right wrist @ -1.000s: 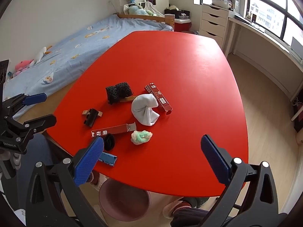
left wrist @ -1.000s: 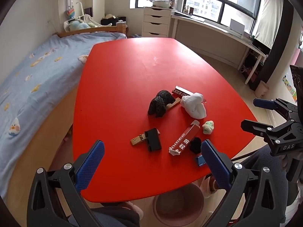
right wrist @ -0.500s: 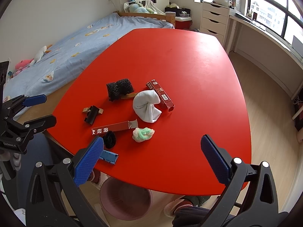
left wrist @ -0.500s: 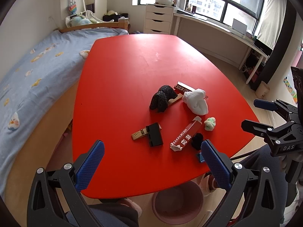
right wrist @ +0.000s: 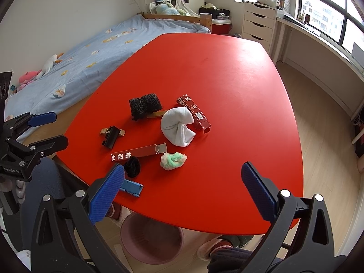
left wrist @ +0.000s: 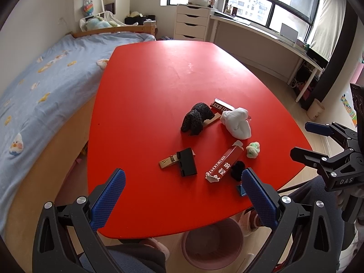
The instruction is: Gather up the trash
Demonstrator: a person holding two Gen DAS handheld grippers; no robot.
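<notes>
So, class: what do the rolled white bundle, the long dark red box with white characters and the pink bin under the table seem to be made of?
Rolled white bundle: soft knitted fabric, matte, folds visible. Long dark red box: thin card, open end flap. Pink bin: probably plastic, smooth moulded rim.

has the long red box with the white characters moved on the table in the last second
No. The long red box keeps its place between the black clip and the green-white wad; only the camera shifted.
</notes>
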